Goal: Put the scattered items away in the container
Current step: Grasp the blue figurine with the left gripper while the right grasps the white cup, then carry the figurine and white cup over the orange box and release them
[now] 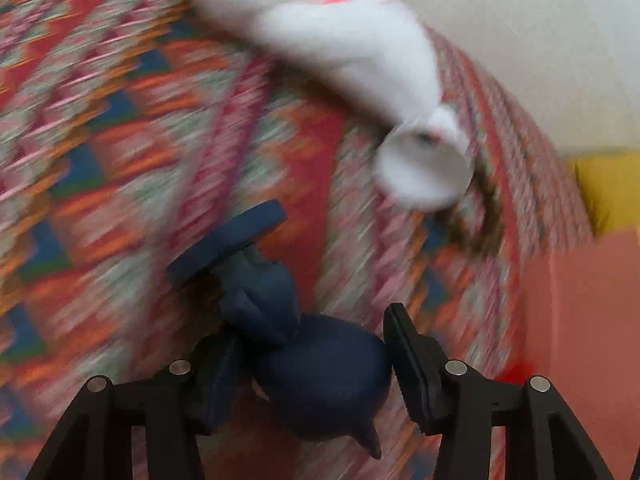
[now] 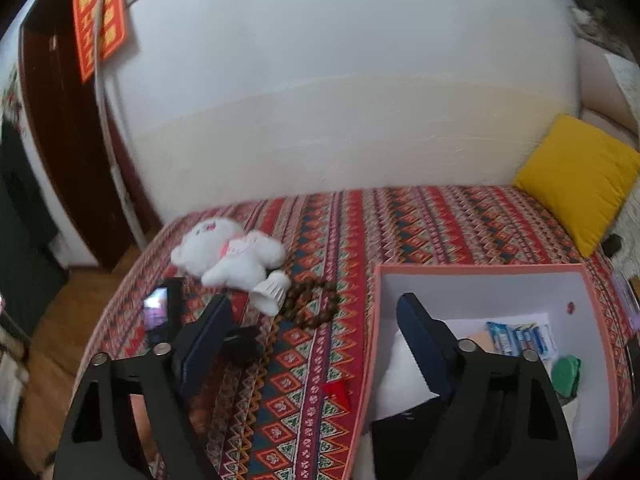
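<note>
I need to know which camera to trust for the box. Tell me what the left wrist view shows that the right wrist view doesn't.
Only the left wrist view shows the left gripper shut on a dark blue figurine. Only the right wrist view shows the open right gripper, the box's white inside with items in it, and the whole yellow cushion. Both show the white plush toy, white bulb, dark beads and patterned cover.

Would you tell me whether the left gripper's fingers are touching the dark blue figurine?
Touching. In the left wrist view, both fingers of the left gripper press against the round body of the dark blue figurine, one on each side, with no gap visible.
</note>
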`<state>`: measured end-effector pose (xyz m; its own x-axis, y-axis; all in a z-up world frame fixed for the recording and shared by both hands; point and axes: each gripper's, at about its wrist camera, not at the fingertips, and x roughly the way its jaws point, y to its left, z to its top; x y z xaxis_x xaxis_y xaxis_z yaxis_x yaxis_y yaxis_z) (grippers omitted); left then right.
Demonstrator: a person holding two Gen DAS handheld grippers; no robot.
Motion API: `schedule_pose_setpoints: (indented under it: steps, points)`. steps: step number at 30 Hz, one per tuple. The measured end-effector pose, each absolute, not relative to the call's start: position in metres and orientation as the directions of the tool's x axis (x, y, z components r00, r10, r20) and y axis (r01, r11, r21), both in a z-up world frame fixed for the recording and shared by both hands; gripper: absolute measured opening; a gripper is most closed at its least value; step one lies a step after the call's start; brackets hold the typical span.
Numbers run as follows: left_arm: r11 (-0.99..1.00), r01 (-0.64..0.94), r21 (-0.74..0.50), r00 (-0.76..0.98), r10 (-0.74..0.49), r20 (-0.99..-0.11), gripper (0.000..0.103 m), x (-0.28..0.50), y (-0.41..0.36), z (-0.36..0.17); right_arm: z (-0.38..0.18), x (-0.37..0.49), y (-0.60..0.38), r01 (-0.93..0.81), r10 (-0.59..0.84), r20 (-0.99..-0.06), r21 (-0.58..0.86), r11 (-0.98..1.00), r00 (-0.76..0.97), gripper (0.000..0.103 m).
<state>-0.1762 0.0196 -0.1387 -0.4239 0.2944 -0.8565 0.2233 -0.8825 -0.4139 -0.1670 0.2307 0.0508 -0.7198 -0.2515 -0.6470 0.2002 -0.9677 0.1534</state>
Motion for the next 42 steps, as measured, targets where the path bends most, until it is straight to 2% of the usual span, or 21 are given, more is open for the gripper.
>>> schedule_pose_setpoints:
  steps: [5, 9, 10, 12, 13, 19, 20, 21, 22, 23, 24, 25, 26, 31, 33, 39, 42]
  points:
    - [-0.906, 0.214, -0.365, -0.381, 0.266, -0.885, 0.059, -0.121, -0.015, -0.139, -0.008, -0.186, 0.184, 0.241, -0.261, -0.735, 0.136, -0.961, -0.626, 0.082]
    - [-0.888, 0.213, -0.409, -0.428, 0.291, -0.855, 0.060, -0.111, -0.028, -0.147, -0.054, -0.210, 0.147, 0.220, -0.152, -0.771, 0.016, -0.975, -0.618, 0.081]
    - [-0.897, 0.200, -0.395, -0.423, 0.285, -0.860, 0.060, -0.115, -0.027, -0.143, -0.065, -0.216, 0.138, 0.214, -0.121, -0.776, -0.018, -0.977, -0.618, 0.080]
    - [-0.913, 0.178, -0.366, -0.414, 0.268, -0.870, 0.060, -0.122, -0.026, -0.138, -0.088, -0.228, 0.120, 0.200, -0.059, -0.784, -0.085, -0.976, -0.618, 0.070]
    - [-0.917, 0.181, -0.354, -0.412, 0.257, -0.874, 0.060, -0.126, -0.028, -0.138, -0.094, -0.235, 0.114, 0.190, -0.039, -0.780, -0.103, -0.976, -0.624, 0.070]
    - [-0.853, 0.263, -0.450, -0.385, 0.335, -0.860, 0.062, -0.146, -0.054, -0.143, -0.123, -0.299, 0.086, 0.156, -0.014, -0.813, -0.095, -0.983, -0.582, 0.070]
    - [-0.846, 0.271, -0.459, -0.383, 0.342, -0.858, 0.062, -0.147, -0.056, -0.144, -0.128, -0.309, 0.081, 0.158, 0.000, -0.812, -0.113, -0.981, -0.583, 0.063]
    - [-0.842, 0.273, -0.465, -0.385, 0.347, -0.855, 0.062, -0.147, -0.057, -0.144, -0.134, -0.321, 0.075, 0.162, 0.020, -0.811, -0.140, -0.977, -0.584, 0.021]
    - [-0.842, 0.268, -0.468, -0.391, 0.349, -0.852, 0.061, -0.148, -0.057, -0.143, -0.141, -0.332, 0.071, 0.168, 0.045, -0.824, -0.168, -0.971, -0.564, 0.006]
    - [-0.845, 0.257, -0.470, -0.401, 0.349, -0.847, 0.057, -0.148, -0.056, -0.141, -0.143, -0.334, 0.071, 0.171, 0.043, -0.833, -0.163, -0.972, -0.552, 0.005]
    - [-0.850, 0.239, -0.470, -0.415, 0.348, -0.840, 0.041, -0.149, -0.055, -0.137, -0.140, -0.333, 0.073, 0.170, 0.022, -0.833, -0.138, -0.976, -0.552, 0.004]
    - [-0.855, 0.222, -0.469, -0.430, 0.347, -0.834, 0.033, -0.149, -0.053, -0.134, -0.133, -0.323, 0.075, 0.177, -0.005, -0.825, -0.116, -0.977, -0.566, 0.004]
    - [-0.857, 0.205, -0.472, -0.445, 0.348, -0.825, 0.021, -0.149, -0.052, -0.131, -0.123, -0.311, 0.077, 0.187, -0.027, -0.812, -0.102, -0.977, -0.583, 0.003]
    - [-0.845, 0.135, -0.517, -0.528, 0.380, -0.759, 0.020, -0.142, -0.045, -0.115, -0.062, -0.224, 0.106, 0.248, -0.216, -0.735, 0.067, -0.966, -0.643, 0.003]
    - [-0.840, 0.104, -0.533, -0.558, 0.394, -0.730, 0.020, -0.137, -0.043, -0.107, -0.029, -0.184, 0.132, 0.247, -0.259, -0.662, 0.115, -0.962, -0.704, 0.003]
    - [-0.842, -0.025, -0.539, -0.650, 0.423, -0.631, 0.020, -0.096, -0.037, -0.056, 0.042, -0.122, 0.193, 0.241, -0.308, -0.498, 0.196, -0.950, -0.810, 0.003]
    - [-0.852, -0.080, -0.518, -0.710, 0.413, -0.570, 0.020, -0.074, -0.039, -0.022, 0.069, -0.097, 0.228, 0.193, -0.262, -0.419, 0.201, -0.960, -0.869, 0.004]
